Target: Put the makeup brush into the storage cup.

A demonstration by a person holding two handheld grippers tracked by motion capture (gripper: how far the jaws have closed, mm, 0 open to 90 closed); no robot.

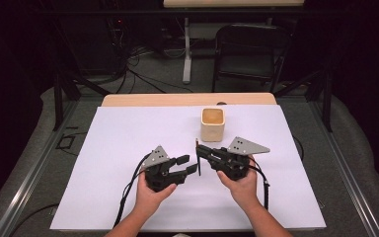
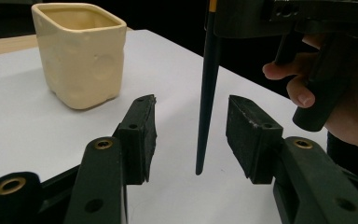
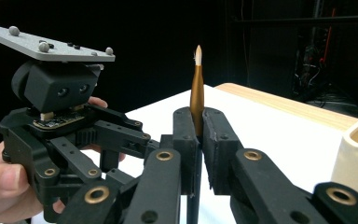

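A: What is on the table, and can any writing be read?

B: No brand, label or lettering is legible anywhere. A white sheet (image 1: 128, 163) covers a light wood table (image 1: 187, 99). On it, at about twelve o'clock from the hands, stands a cream ceramic cup (image 1: 212, 124), squarish with rounded corners, glossy, with shallow round dimples in its walls.

A: And the tools?

B: Two matte black plastic grippers with brass-coloured rivets, each topped by a grey three-cornered plate. The right gripper (image 1: 201, 151) is clamped on a paintbrush (image 3: 196, 95), held upright: a slim dark tapered handle pointing down, a golden ferrule and a pale pointed tuft at the top. The brush sits near the middle of the sheet, at about six o'clock from the cup and well apart from it.

A: The left one?

B: The left gripper (image 2: 191, 133) faces the brush from nine o'clock. Its jaws stand apart on either side of the handle's lower end, and the flat, slightly rough pads (image 2: 144, 130) are not touching it.
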